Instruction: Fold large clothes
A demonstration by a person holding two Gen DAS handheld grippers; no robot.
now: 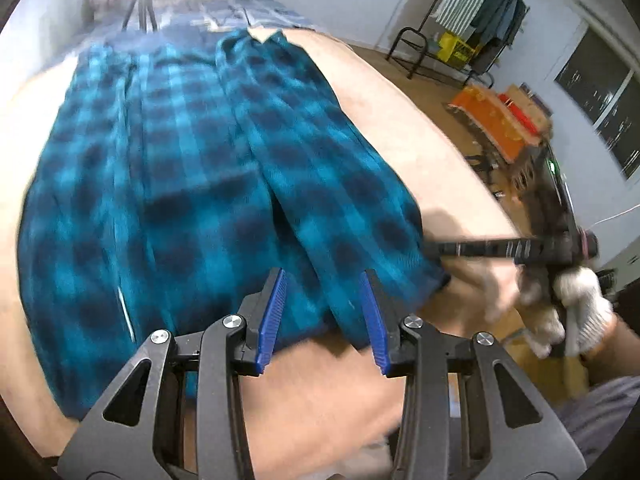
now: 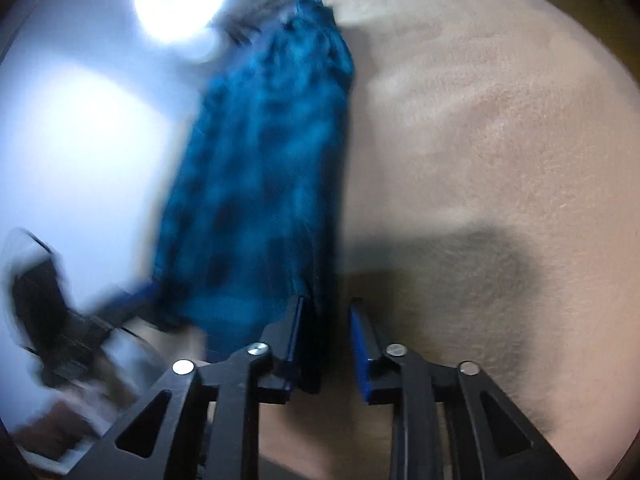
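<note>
A large blue and black plaid garment [image 1: 192, 184] lies spread on a beige surface [image 1: 400, 128], with one long side panel folded over along its right side. My left gripper [image 1: 325, 312] is open, its blue pads on either side of the garment's near hem. In the left wrist view my right gripper [image 1: 436, 250] reaches in from the right to the garment's right edge, held by a gloved hand [image 1: 576, 312]. In the blurred right wrist view my right gripper [image 2: 326, 332] stands open, with the garment's edge [image 2: 264, 184] against the left pad.
Wooden floor lies beyond the beige surface on the right. There stand a black metal rack [image 1: 460, 40] with hanging clothes, a yellow crate [image 1: 454, 50] and orange boxes [image 1: 492, 120]. A dark window [image 1: 604, 96] is at far right. A bright lamp [image 2: 180, 0] glares in the right wrist view.
</note>
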